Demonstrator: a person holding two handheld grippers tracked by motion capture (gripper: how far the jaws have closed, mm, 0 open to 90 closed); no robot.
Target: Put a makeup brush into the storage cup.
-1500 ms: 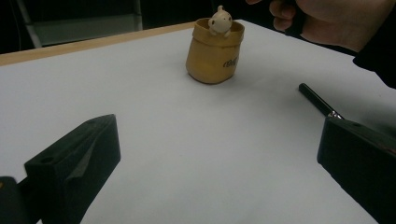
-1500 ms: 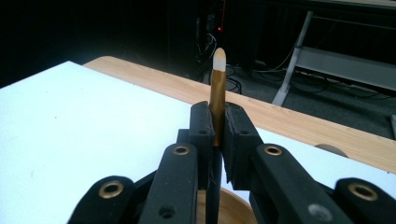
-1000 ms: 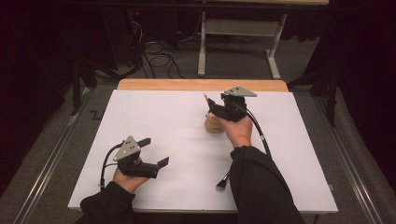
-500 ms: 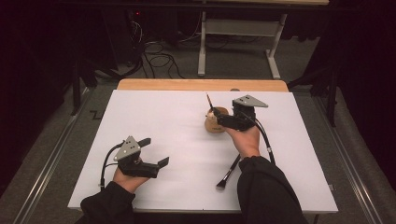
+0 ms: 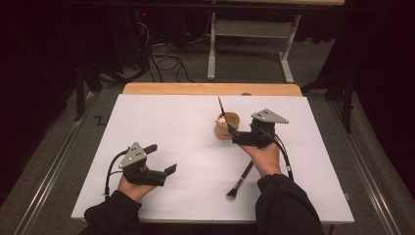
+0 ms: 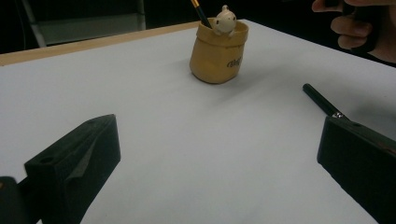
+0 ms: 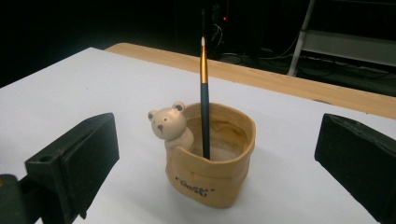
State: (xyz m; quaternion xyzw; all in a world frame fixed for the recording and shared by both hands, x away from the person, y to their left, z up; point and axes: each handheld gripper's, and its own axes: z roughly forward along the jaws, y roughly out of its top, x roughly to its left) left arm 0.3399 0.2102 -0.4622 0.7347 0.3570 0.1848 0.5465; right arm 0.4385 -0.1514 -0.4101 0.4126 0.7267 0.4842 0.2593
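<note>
My right claw (image 5: pixel 234 138): just opened wide, drawn back right of centre, empty.
Slim dark brush (image 7: pixel 204 93): released, standing in tan bear-faced cup (image 7: pixel 212 179).
My left claw (image 5: pixel 164 159): open, empty, unmoved lower left.

Glossy ceramic holder (image 7: pixel 210 158); matt white tabletop (image 5: pixel 161 127)

High view sits above the near edge, looking forward and down over the whole table (image 5: pixel 161 122). Both gripper views ride low, close to the tabletop; each catches the bear pot (image 7: pixel 210 158) around 12 o'clock, same one
</note>
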